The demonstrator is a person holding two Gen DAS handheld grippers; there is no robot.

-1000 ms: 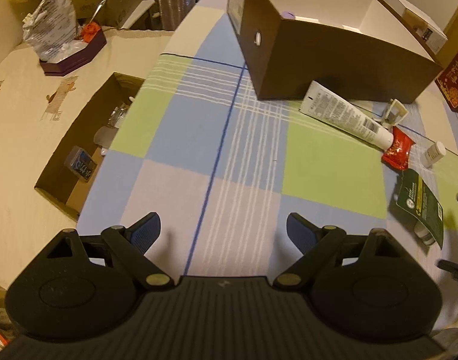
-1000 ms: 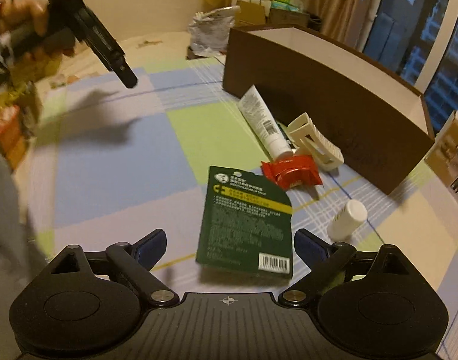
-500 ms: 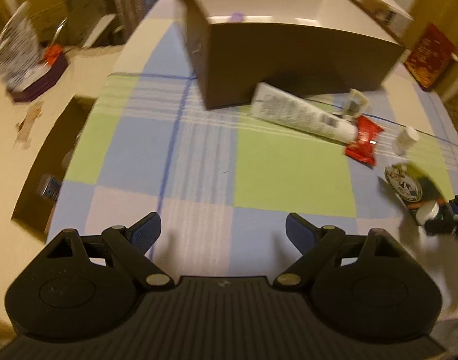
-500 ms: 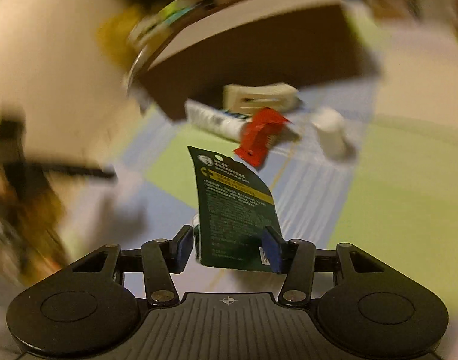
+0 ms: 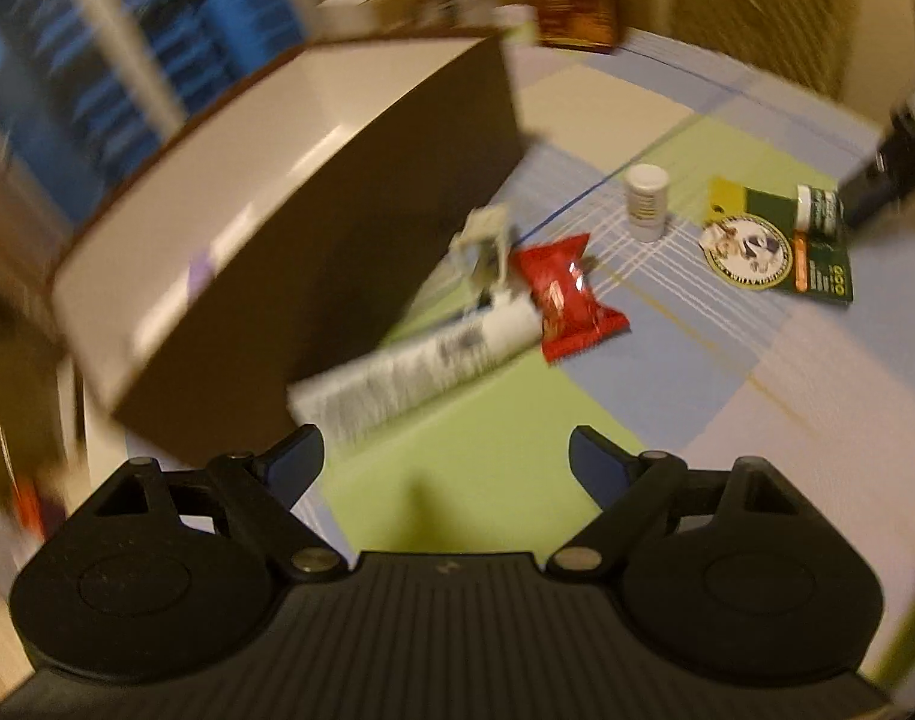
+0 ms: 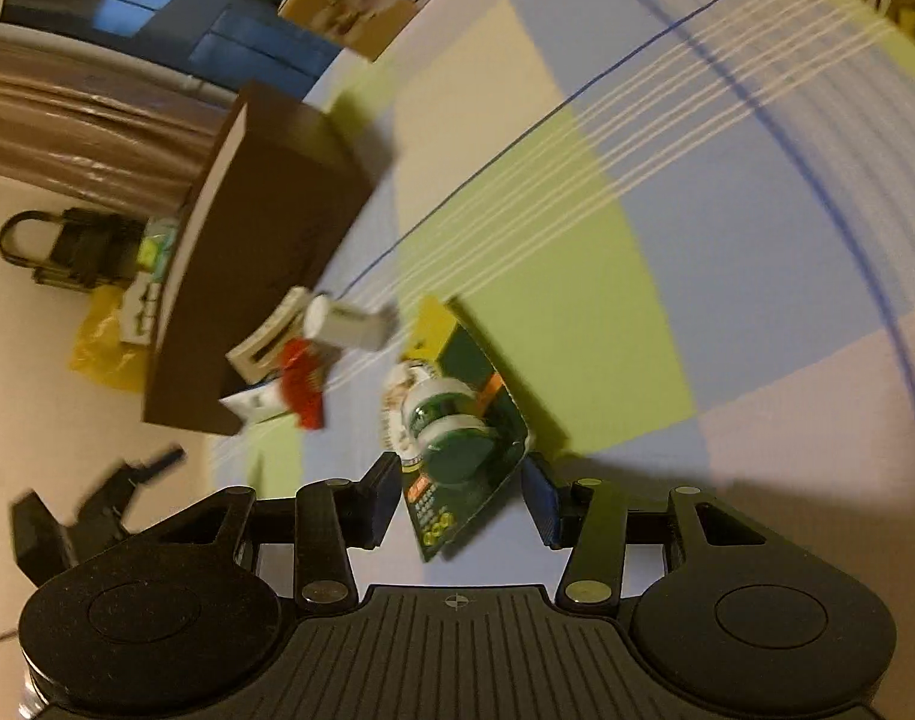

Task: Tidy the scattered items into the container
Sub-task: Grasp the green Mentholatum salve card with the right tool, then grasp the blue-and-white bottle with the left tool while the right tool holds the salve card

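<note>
The right gripper point(image 6: 462, 501) had the green blister card point(image 6: 457, 438) loosely between its fingers above the tabletop point(image 6: 727, 228) — it could slip short of the brown box point(image 6: 259, 252) — while the left gripper point(image 5: 445, 459) hung spread, empty.

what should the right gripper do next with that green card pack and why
Probably lift the green card pack and carry it toward the brown box. The right gripper has its fingers on either side of the pack, the box is open-topped, and the left gripper is open and holds nothing.
</note>
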